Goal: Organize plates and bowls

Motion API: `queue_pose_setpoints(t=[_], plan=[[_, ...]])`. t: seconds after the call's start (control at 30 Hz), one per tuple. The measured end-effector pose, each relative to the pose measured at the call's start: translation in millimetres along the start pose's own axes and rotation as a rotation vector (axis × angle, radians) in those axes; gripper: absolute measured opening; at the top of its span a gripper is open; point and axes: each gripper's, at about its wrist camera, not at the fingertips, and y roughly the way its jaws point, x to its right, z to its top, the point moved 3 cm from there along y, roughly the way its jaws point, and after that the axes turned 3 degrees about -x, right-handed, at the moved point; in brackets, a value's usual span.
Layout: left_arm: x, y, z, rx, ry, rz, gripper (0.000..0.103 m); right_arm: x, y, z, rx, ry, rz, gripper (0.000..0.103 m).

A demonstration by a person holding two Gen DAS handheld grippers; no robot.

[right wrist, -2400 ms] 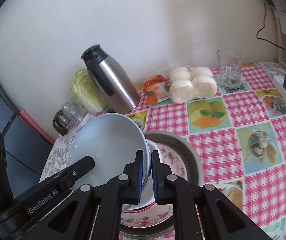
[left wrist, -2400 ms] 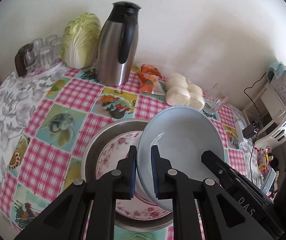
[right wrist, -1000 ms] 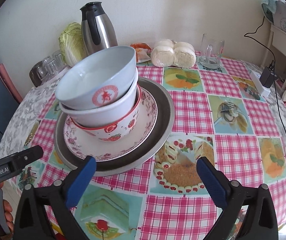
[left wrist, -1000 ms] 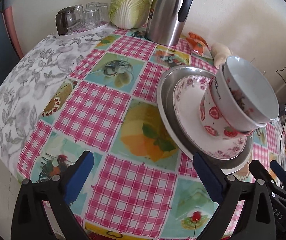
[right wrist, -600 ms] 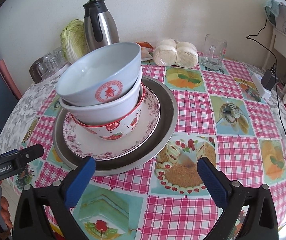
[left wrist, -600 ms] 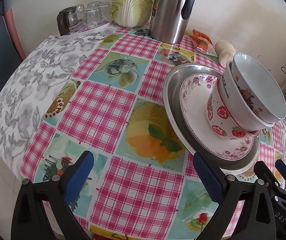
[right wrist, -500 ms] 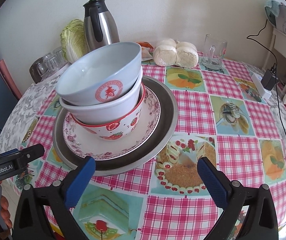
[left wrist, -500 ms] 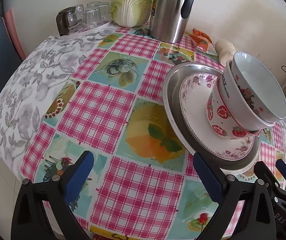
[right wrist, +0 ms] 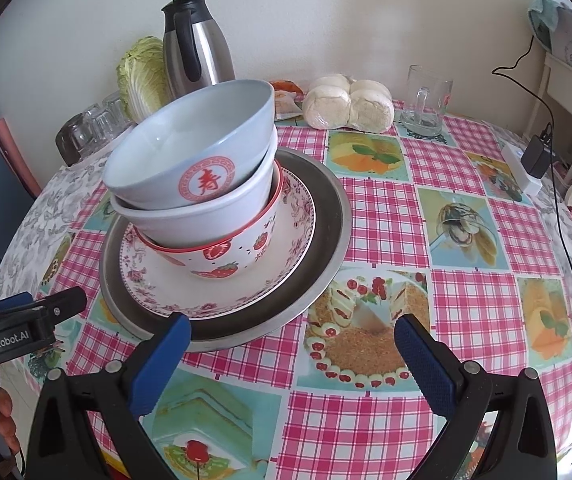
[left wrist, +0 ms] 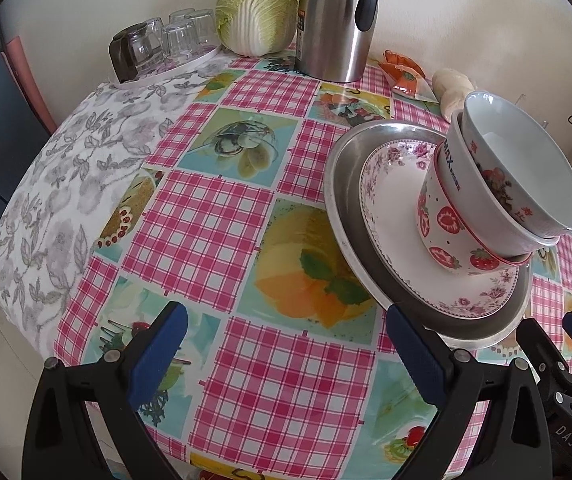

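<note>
A stack stands on the table: a metal plate [right wrist: 326,216] at the bottom, a floral plate [right wrist: 286,276] on it, then a strawberry bowl [right wrist: 238,260], a white bowl [right wrist: 214,216] and a pale blue bowl [right wrist: 190,152] with a red emblem on top, tilted. The stack shows in the left wrist view too, with the metal plate [left wrist: 338,216] and the top bowl [left wrist: 526,168]. My left gripper [left wrist: 286,340] is open and empty, near the table's front edge, left of the stack. My right gripper [right wrist: 292,354] is open and empty, in front of the stack.
At the back stand a steel thermos [right wrist: 198,48], a cabbage [right wrist: 142,76], upturned glasses on a tray [left wrist: 166,44], a snack packet [left wrist: 404,72], wrapped buns [right wrist: 346,104] and a glass mug [right wrist: 426,100]. A charger and cable [right wrist: 536,156] lie at the right.
Both grippers have let go of the pale blue bowl, opened and pulled back toward the table's front edge. The bowl now rests tilted on top of the stack. Little has moved in the last half second.
</note>
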Motion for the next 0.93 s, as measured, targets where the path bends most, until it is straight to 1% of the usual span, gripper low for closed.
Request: queue_pose_setpoints(t=[0.6,0.93], plan=[[-2.0,0.1,0.4,0.004,-0.006,0.010,0.100,1.9,1.3,-1.4,-0.008,0.002,-0.009,0.103],[1.2,-2.7,-0.1,0.014,0.003,0.002,0.100,2.1,2.2,-2.1,-0.012,0.002,-0.011,0.103]])
